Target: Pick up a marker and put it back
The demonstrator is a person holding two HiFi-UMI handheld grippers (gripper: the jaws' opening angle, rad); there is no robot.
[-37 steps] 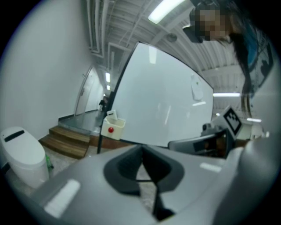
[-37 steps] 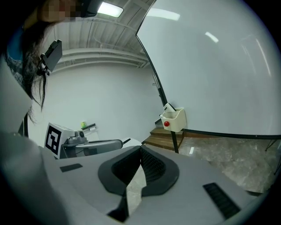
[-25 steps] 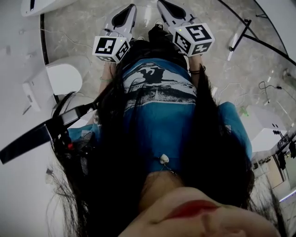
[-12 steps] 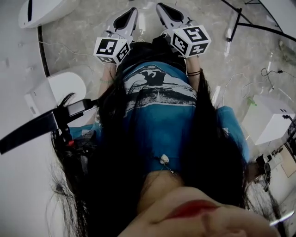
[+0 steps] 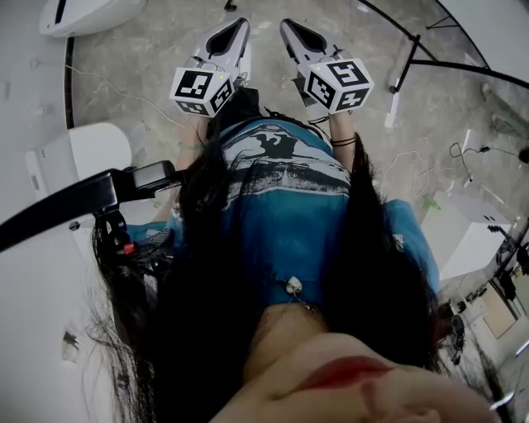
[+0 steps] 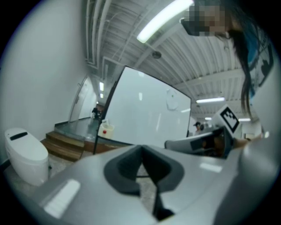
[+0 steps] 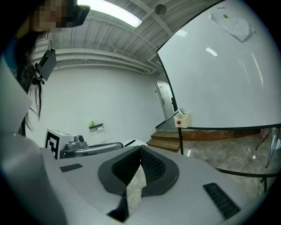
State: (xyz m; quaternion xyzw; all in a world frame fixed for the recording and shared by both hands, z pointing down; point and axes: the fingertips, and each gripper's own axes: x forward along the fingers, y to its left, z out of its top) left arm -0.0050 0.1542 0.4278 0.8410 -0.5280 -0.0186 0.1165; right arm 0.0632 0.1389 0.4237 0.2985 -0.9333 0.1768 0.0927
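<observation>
since a second ago my left claw [image 5: 238, 25] and right claw [image 5: 287, 25] have travelled across the floor [image 5: 140, 58], both clenched on nothing. no marker in view; pickup and return both remain, i judge.

Matt grey plastic right gripper [image 7: 140, 149]; glossy whiteboard [image 7: 219, 83]; wooden steps [image 7: 164, 139]; polished stone floor [image 5: 140, 58]

Pale marbled floor [image 5: 140, 49], whiteboard [image 7: 219, 74] — white walls [image 7: 105, 101]

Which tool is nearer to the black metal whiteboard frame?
Right. The right tool is left of the black metal whiteboard frame; the left tool is farther left.
</observation>
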